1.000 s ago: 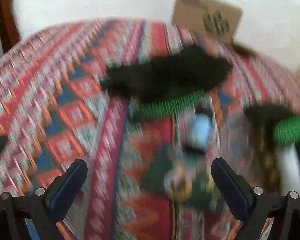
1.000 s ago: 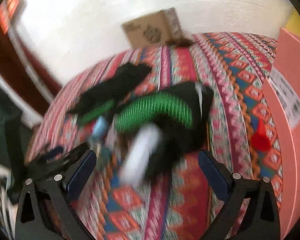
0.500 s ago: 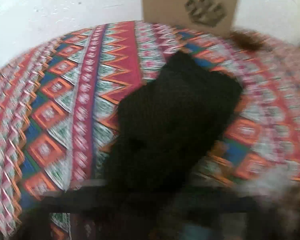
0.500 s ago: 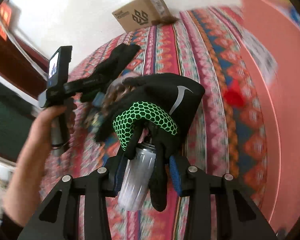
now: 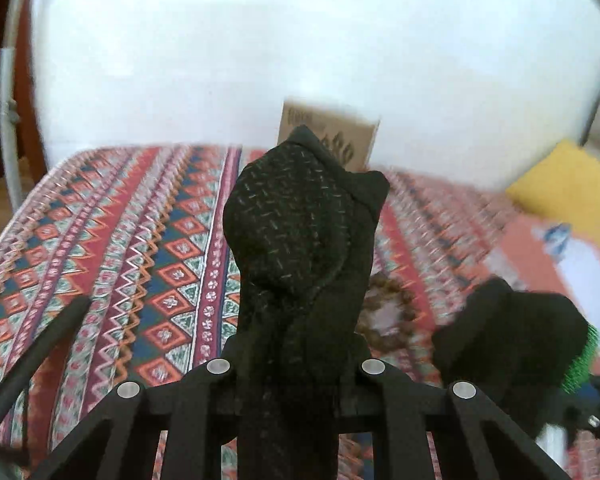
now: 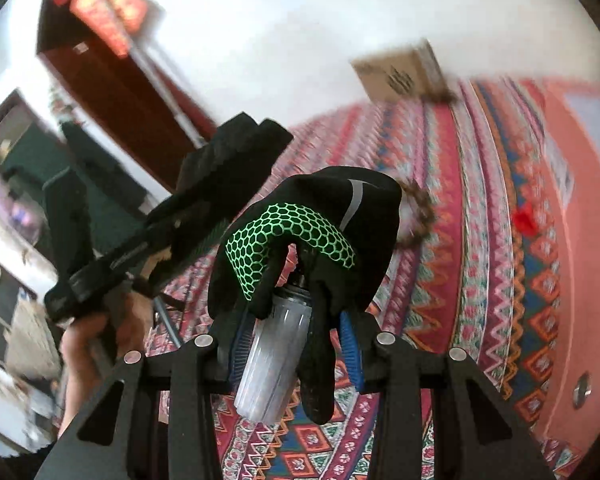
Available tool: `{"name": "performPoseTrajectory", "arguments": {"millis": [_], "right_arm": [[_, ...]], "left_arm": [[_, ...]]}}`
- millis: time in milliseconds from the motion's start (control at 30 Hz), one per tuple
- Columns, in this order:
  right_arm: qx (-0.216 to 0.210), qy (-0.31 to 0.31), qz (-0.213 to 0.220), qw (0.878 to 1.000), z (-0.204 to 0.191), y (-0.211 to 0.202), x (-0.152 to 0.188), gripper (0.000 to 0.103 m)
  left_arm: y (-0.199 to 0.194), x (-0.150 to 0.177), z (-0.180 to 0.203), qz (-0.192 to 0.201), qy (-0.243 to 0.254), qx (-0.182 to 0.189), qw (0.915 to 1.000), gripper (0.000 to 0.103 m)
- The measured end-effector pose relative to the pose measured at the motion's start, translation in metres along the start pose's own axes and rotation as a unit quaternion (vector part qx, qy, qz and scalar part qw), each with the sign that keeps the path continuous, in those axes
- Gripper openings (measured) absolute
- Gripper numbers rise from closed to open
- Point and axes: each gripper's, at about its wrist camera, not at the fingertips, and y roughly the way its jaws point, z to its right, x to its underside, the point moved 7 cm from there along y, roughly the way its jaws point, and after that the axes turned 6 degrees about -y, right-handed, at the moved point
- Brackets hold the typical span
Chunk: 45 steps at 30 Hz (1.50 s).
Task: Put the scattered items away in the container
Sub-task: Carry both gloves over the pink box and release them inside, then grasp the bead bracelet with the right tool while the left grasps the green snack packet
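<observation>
My left gripper is shut on a black knit glove and holds it up above the patterned bedspread. My right gripper is shut on a black glove with a green honeycomb palm, with a clear plastic bottle pinched between the jaws along with it. That glove also shows in the left wrist view at the right. The pink container stands at the right edge of the bed. A brown bead bracelet lies on the bedspread past the glove.
A cardboard box leans on the white wall at the far edge of the bed. A small red item lies beside the pink container. A yellow cushion sits at the far right. The person's left hand holds the left gripper.
Both grippers have closed and lifted: the left took the black knit glove off the bedspread, the right raised the green-palmed glove with the bottle.
</observation>
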Motion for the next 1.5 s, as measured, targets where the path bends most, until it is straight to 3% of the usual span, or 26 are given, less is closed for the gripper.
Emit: {"name": "performPoseTrajectory", "arguments": {"millis": [267,400,533,700,800,900,967,1000,1033,1067,1167,1267,1400,1500], "right_arm": [[0.002,-0.058,0.113,0.992,-0.062,-0.086,-0.025,0.041],[0.01,-0.066,0.172,0.983,-0.072,-0.144,-0.031,0.041],[0.054,-0.064,0.24,0.967,-0.058,-0.213,-0.039,0.041],[0.144,-0.015,0.32,0.936,0.002,-0.302,-0.039,0.041],[0.184,0.041,0.334,0.924,0.056,-0.337,-0.031,0.041],[0.204,0.097,0.315,0.922,0.117,-0.337,-0.026,0.041],[0.205,0.14,0.283,0.926,0.163,-0.323,-0.023,0.047],[0.204,0.168,0.259,0.929,0.186,-0.313,-0.019,0.061],[0.208,0.205,0.227,0.929,0.211,-0.301,-0.013,0.091],[0.219,0.232,0.205,0.925,0.23,-0.293,-0.007,0.1],[0.27,0.26,0.176,0.91,0.255,-0.292,0.002,0.101],[0.277,0.252,0.198,0.906,0.246,-0.304,-0.003,0.101],[0.261,0.214,0.22,0.915,0.207,-0.3,-0.018,0.102],[0.241,0.165,0.219,0.931,0.162,-0.266,-0.036,0.103]], "left_arm": [[-0.091,-0.009,0.056,0.071,0.004,0.062,0.9956,0.017],[-0.117,-0.015,0.112,0.089,0.02,0.113,0.9894,0.017],[-0.117,-0.015,0.177,0.09,0.047,0.159,0.9821,0.017],[-0.081,-0.002,0.266,0.042,0.074,0.223,0.971,0.017],[-0.044,0.013,0.319,0.012,0.099,0.241,0.9653,0.017],[0.005,0.036,0.356,-0.041,0.114,0.25,0.9605,0.019],[0.046,0.06,0.38,-0.106,0.129,0.261,0.951,0.027],[0.061,0.071,0.386,-0.136,0.127,0.261,0.9471,0.044],[0.075,0.081,0.389,-0.166,0.122,0.26,0.9433,0.07],[0.083,0.084,0.385,-0.179,0.11,0.252,0.9445,0.078],[0.095,0.081,0.364,-0.189,0.07,0.226,0.9531,0.082],[0.081,0.062,0.324,-0.154,0.051,0.198,0.9668,0.085],[0.063,0.047,0.253,-0.097,0.06,0.126,0.9856,0.093],[0.053,0.053,0.179,-0.085,0.066,0.068,0.9919,0.093]]}}
